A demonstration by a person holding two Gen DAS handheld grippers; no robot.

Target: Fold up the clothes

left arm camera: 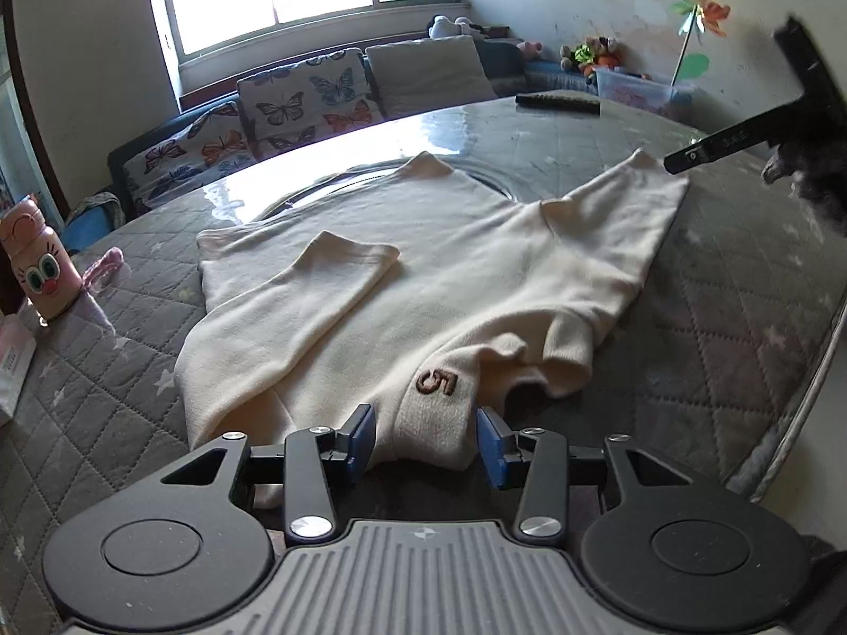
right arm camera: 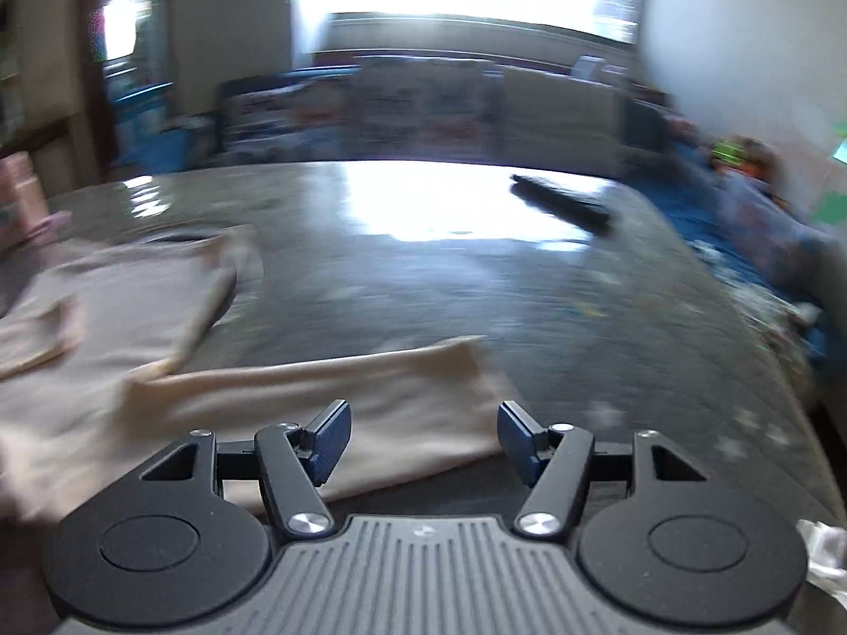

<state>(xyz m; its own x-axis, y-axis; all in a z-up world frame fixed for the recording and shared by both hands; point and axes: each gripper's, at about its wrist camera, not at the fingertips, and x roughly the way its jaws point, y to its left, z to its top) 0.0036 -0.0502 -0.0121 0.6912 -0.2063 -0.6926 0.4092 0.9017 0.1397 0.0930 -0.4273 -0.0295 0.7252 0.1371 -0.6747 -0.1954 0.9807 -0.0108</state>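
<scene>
Left wrist view: cream knitted sweater with a brown embroidered "5" point(left arm camera: 402, 286) spread flat over the near half of the grey quilted star-print table cover point(left arm camera: 741, 328), one sleeve folded across the body. Left gripper point(left arm camera: 426, 439) open, blue pads apart on either side of the collar, not pinching it. Right gripper point(left arm camera: 704, 151) seen at the right edge, dark tip just above the far sleeve end; open or closed cannot be told here. Pink cartoon-face bottle point(left arm camera: 39, 270) upright at the left edge. Long black object point(left arm camera: 558, 103) lying near the far edge.

Right wrist view, heavily blurred: right gripper point(right arm camera: 423, 442) open, nothing between the blue pads, poised over the sweater's point(right arm camera: 296, 407) outstretched sleeve close to the cover's point(right arm camera: 609, 328) near edge. Sweater body at the left.
</scene>
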